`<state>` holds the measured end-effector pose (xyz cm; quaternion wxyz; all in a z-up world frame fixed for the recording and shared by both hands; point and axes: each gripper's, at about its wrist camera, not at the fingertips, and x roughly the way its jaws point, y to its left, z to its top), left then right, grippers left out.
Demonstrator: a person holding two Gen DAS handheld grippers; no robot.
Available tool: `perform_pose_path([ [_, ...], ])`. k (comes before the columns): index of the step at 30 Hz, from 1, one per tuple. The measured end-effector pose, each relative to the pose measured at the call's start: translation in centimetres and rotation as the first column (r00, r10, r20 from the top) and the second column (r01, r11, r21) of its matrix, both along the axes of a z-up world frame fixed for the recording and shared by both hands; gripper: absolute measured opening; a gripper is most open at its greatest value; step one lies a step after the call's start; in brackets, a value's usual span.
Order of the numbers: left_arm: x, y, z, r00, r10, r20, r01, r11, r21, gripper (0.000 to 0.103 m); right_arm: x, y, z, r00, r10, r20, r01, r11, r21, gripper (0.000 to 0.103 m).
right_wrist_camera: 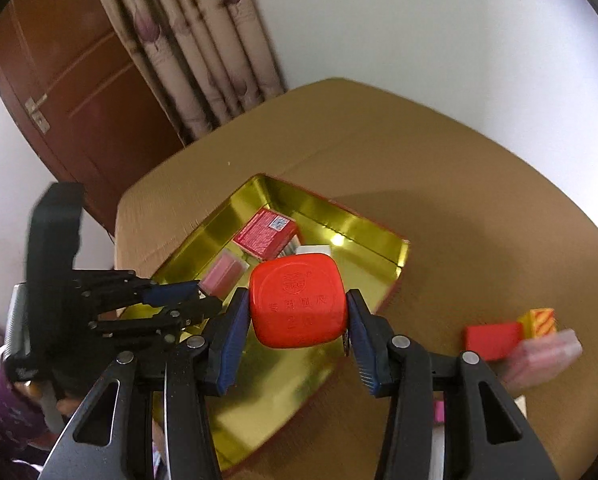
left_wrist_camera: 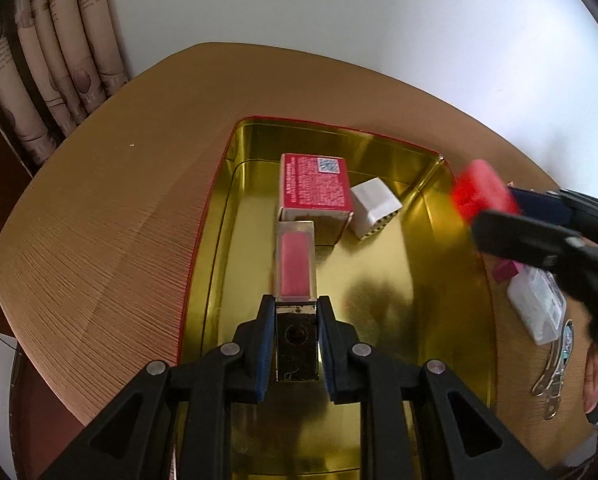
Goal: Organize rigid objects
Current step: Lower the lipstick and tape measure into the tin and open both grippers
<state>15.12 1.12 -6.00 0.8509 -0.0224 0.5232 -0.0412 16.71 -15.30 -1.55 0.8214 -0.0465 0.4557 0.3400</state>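
Observation:
My left gripper (left_wrist_camera: 296,305) is shut on the dark cap end of a pink lip gloss tube (left_wrist_camera: 295,266), held low over the gold tin tray (left_wrist_camera: 451,264). In the tray lie a red printed box (left_wrist_camera: 314,182) and a white box (left_wrist_camera: 374,207). My right gripper (right_wrist_camera: 296,307) is shut on a red rounded box (right_wrist_camera: 297,300) and holds it over the tray's right side (right_wrist_camera: 363,224). In the left wrist view the red rounded box (left_wrist_camera: 484,191) hovers at the tray's right rim. The left gripper (right_wrist_camera: 203,300) also shows in the right wrist view.
The tray sits on a round tan table (left_wrist_camera: 99,220). Right of the tray lie a red block (right_wrist_camera: 493,340), a striped yellow box (right_wrist_camera: 539,320), a clear pink case (right_wrist_camera: 539,356), a white plastic case (left_wrist_camera: 537,308) and a metal tool (left_wrist_camera: 555,368). Curtains (right_wrist_camera: 203,52) and a brown door (right_wrist_camera: 79,92) stand behind.

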Motion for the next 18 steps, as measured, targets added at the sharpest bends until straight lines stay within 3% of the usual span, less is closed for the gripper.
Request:
perform_pose_path([
  [11, -0.1, 0.7, -0.4, 1.000, -0.011, -0.018, 0.011, 1.000, -0.005, 0.021, 1.2, 2.3, -3.7, 0.999, 0.002, -0.032, -0.005, 0.996, -0.093, 0.045],
  [18, 0.0, 1.9, -0.1, 0.999, 0.035, -0.018, -0.035, 0.999, -0.034, 0.022, 1.6, 2.7, -4.3, 1.000, -0.016, -0.027, 0.014, 0.995, -0.097, 0.049],
])
